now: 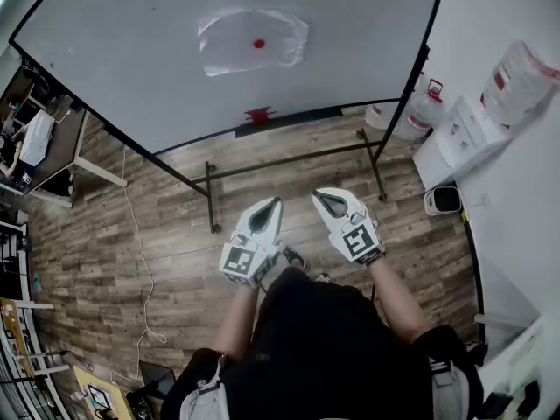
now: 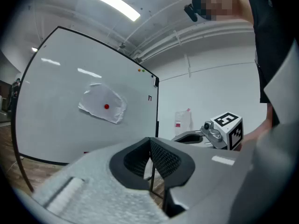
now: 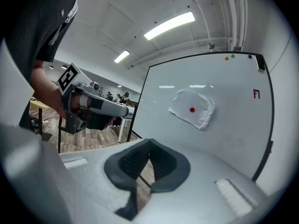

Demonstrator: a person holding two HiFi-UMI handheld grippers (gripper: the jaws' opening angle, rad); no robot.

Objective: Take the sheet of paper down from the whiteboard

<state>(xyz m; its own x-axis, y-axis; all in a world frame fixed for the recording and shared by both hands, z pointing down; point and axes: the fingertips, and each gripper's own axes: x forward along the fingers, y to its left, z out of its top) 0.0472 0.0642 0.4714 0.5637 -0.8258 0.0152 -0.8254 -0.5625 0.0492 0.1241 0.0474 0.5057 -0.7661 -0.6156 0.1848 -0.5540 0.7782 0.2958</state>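
A crumpled white sheet of paper (image 1: pixel 254 42) hangs on the whiteboard (image 1: pixel 131 68), pinned by a red round magnet (image 1: pixel 259 44). The left gripper view shows the paper (image 2: pixel 103 105) well ahead on the board, and so does the right gripper view, with the paper (image 3: pixel 192 108) up and to the right. My left gripper (image 1: pixel 269 208) and right gripper (image 1: pixel 329 201) are held side by side in front of my body, well short of the board. Both are shut with nothing between the jaws.
The whiteboard stands on a black metal frame (image 1: pixel 289 160) over a wooden floor. A red object (image 1: pixel 260 115) sits on its tray. A cable (image 1: pixel 140 261) trails on the floor at left. White boxes and water bottles (image 1: pixel 420 108) stand at right, desks at left.
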